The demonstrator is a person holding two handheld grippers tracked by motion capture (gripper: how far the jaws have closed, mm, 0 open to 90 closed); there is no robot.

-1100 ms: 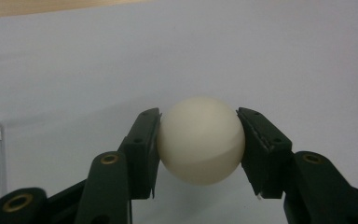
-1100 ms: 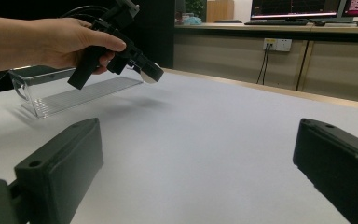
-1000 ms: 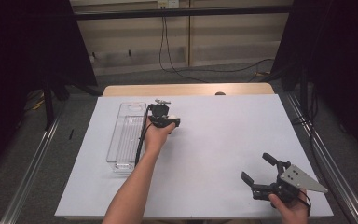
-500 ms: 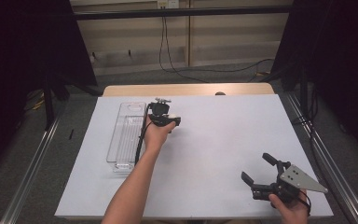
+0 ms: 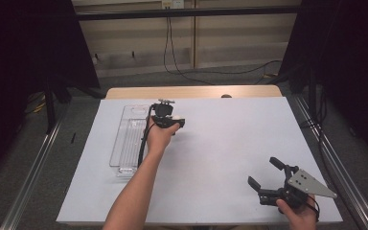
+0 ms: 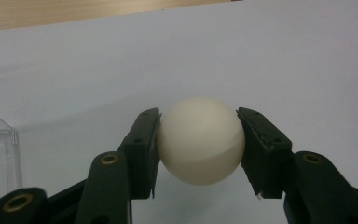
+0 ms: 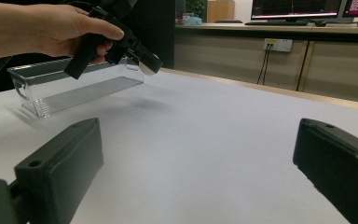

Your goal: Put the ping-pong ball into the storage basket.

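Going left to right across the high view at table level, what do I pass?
Clear plastic tray → left gripper, shut on a white ball → bare stretch of the white table → right gripper, jaws open, near the right front corner.

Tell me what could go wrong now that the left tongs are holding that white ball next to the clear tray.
1. The ball is round and smooth, pinched only at its two sides by the left tongs, so it could slip out and roll across the white table.
2. The clear tray is narrow with upright walls; a drop off centre might hit the rim and bounce out.
3. The right tongs are open near the front edge, far from the tray, so they probably couldn't stop a runaway ball.
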